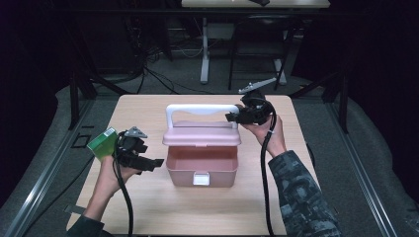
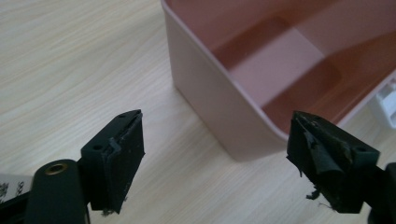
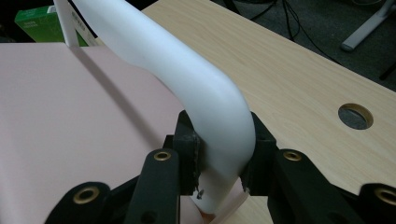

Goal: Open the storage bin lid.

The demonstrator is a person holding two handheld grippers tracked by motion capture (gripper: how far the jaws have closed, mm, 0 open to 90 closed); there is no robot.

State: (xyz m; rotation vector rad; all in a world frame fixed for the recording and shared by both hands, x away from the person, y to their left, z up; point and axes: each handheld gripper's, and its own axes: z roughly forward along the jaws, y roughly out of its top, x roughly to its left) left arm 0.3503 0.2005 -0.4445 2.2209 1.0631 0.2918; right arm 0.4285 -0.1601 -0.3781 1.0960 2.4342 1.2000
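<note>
A pale wood-grain surface [image 1: 148,106] sits in a dark room, with cables trailing over grey floor [image 1: 163,81] beyond it and the white leg of another desk [image 1: 204,49] behind. At the centre stands the pink plastic box [image 1: 201,170], its lid [image 1: 201,134] raised open and its white curved handle [image 1: 200,109] on top. The right claw [image 1: 231,117] is clenched on that handle's right bend, jaws pressed to either side of it. The left claw [image 1: 157,163] hangs released, jaws wide apart, just beside the box's left wall, nothing between them. A green carton [image 1: 102,143] rests near the left hand [image 1: 111,173]. A round cable hole [image 3: 356,116] pierces the surface's far corner.
</note>
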